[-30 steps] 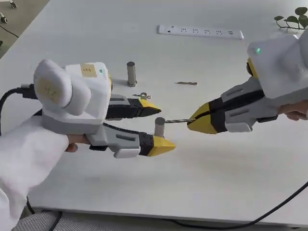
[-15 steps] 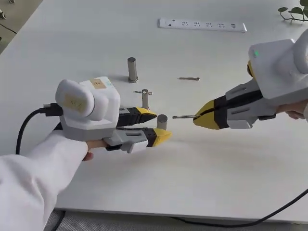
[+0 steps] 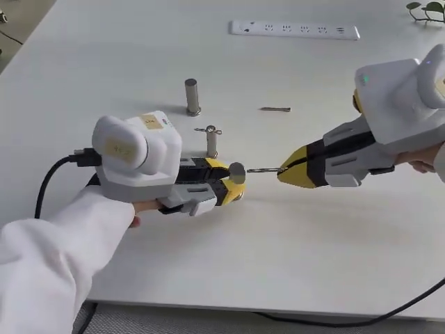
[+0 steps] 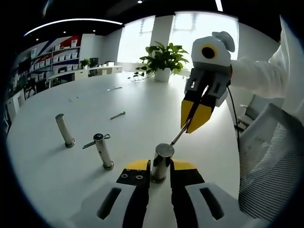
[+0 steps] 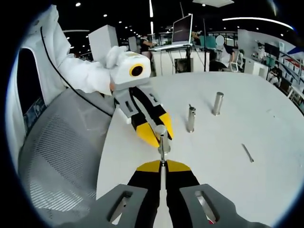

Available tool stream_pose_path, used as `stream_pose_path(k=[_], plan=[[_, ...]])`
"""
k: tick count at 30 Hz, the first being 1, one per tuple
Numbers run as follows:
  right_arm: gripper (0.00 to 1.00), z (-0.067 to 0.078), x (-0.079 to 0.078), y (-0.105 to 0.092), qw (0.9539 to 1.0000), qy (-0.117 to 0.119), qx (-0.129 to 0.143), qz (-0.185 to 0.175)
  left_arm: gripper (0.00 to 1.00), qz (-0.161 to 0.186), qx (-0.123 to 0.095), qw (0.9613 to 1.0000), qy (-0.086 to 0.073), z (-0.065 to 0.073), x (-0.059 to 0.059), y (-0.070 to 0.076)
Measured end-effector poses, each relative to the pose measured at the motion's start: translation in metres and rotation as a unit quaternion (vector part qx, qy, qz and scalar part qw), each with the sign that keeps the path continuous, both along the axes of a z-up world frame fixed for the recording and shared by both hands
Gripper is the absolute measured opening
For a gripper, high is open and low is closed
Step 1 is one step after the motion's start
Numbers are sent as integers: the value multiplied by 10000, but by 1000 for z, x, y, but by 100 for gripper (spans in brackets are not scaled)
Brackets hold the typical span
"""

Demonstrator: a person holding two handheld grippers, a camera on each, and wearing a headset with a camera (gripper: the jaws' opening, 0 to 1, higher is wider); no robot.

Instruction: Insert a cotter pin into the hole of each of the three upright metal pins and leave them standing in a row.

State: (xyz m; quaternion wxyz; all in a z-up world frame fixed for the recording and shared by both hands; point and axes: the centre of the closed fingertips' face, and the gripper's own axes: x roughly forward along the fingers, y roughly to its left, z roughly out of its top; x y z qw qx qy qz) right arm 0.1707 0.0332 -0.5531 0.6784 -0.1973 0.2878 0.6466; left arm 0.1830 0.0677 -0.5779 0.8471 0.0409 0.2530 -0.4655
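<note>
1. your left gripper (image 3: 233,182) reaches in from 9 o'clock in the head view. its jaws are narrowed onto the nearest metal pin (image 4: 161,159), which stands upright on the white table (image 3: 313,243).
2. your right gripper (image 3: 284,170) reaches in from 3 o'clock. its jaws are pinched tight on a cotter pin (image 3: 263,170), held level and pointing toward 9 o'clock.
3. the free tip of that cotter pin meets the upper part of the clamped pin. you cannot tell whether it has entered the hole.
4. at 11 o'clock from the clamped pin, near it, the middle metal pin (image 3: 211,141) stands upright with a second cotter pin (image 3: 207,130) through its top.
5. further along at 11 o'clock, the far metal pin (image 3: 192,96) stands upright.
6. a loose cotter pin (image 3: 275,109) lies flat at 1 o'clock from the clamped pin, well apart from all three.
7. a power strip (image 3: 295,30) lies at 12 o'clock, near the table's far edge.
</note>
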Motion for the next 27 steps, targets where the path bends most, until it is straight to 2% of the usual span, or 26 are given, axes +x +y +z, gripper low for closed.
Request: stream_pose_path(k=[1, 7, 27], plan=[[0, 0, 0, 0, 10000, 1, 11, -11, 13, -14, -7, 10000, 53, -2, -1, -1], [0, -2, -1, 3, 10000, 10, 22, 22, 12, -73, 45, 10000, -20, -3, -1, 1], [0, -13, 1, 18, 10000, 30, -41, 69, 12, -98, 47, 9999, 15, -6, -3, 2]])
